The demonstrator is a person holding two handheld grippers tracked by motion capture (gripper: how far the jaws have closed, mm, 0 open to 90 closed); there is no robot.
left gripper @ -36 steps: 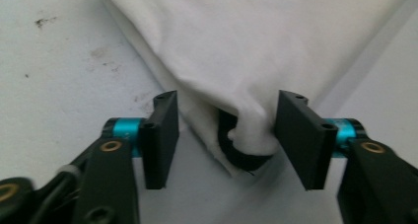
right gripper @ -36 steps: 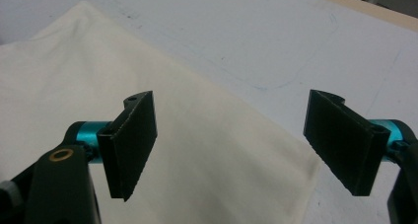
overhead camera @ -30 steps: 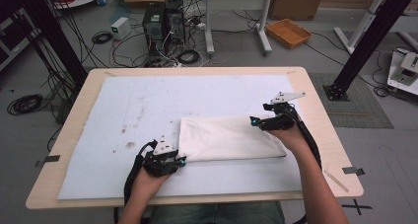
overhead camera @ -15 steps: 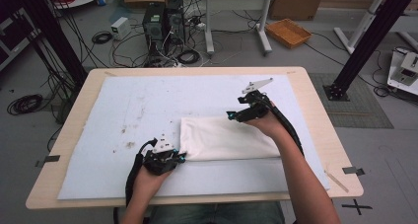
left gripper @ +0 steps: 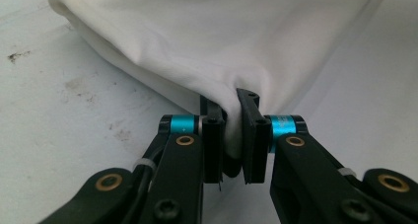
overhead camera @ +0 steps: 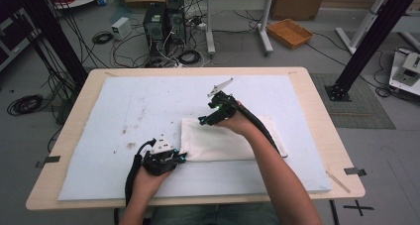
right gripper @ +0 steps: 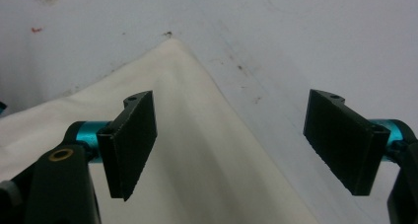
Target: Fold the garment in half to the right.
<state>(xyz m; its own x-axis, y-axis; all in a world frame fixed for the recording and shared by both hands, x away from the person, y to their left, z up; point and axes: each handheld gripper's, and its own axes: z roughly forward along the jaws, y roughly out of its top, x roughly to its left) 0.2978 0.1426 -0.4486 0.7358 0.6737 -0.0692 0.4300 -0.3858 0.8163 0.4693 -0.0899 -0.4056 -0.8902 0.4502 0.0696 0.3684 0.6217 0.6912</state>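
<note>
Bench [overhead camera: 317,111] with stained white mat [overhead camera: 124,111], left gripper [left gripper: 230,130] clamped on near corner of folded white cloth [overhead camera: 223,143], right gripper [right gripper: 236,145] wide open over far corner, holding nothing

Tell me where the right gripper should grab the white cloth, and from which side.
Likely the far left corner of the white cloth: it lies flat and pointed just ahead of the open right gripper. Come down from above, one jaw on each edge.

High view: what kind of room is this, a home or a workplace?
Probably a lab or workshop: computer towers and tangled cables sit on the floor, black frame posts flank the table.
</note>
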